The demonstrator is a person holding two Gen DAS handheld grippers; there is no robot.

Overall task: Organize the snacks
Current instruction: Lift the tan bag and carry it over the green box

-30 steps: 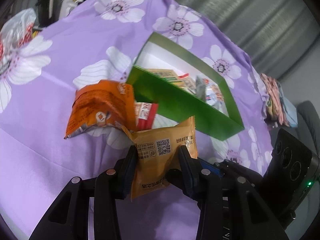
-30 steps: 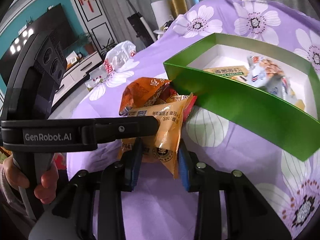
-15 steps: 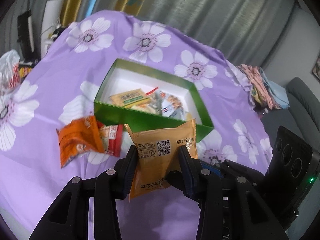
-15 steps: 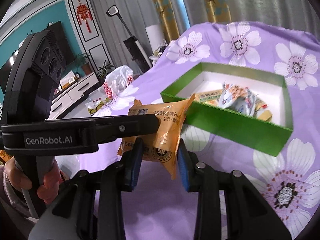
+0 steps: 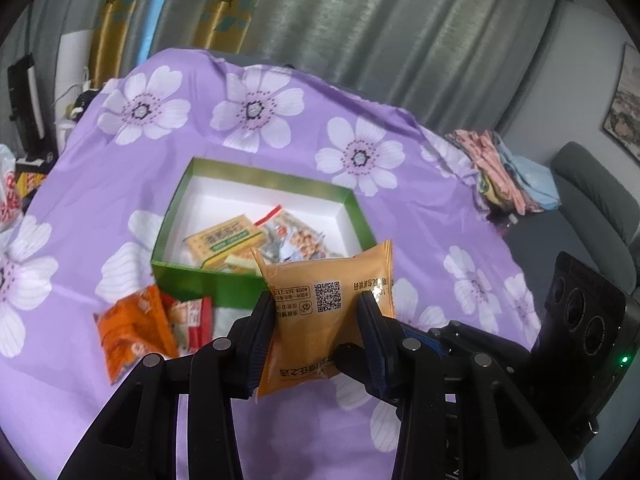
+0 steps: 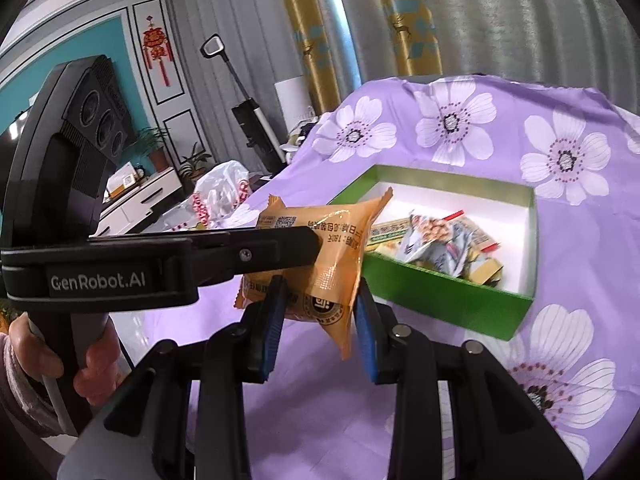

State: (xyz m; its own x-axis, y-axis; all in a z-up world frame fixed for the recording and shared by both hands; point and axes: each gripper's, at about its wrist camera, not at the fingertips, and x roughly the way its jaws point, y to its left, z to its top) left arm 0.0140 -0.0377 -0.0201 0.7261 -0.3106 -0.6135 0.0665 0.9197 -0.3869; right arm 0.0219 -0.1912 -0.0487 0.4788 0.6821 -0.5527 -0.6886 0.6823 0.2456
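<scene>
Both claws grip one yellow-orange snack packet: the left gripper is clamped on it at lower centre of its view, and the right gripper pinches its lower end. Behind, mid-frame, sits the green box on the purple flowered cloth, with an orange packet lower left.

Soft daylight through curtains, fisheye-warped dark edges, slight blur

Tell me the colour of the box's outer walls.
Green on the box, with a white inside; the right wrist view shows it best.
</scene>
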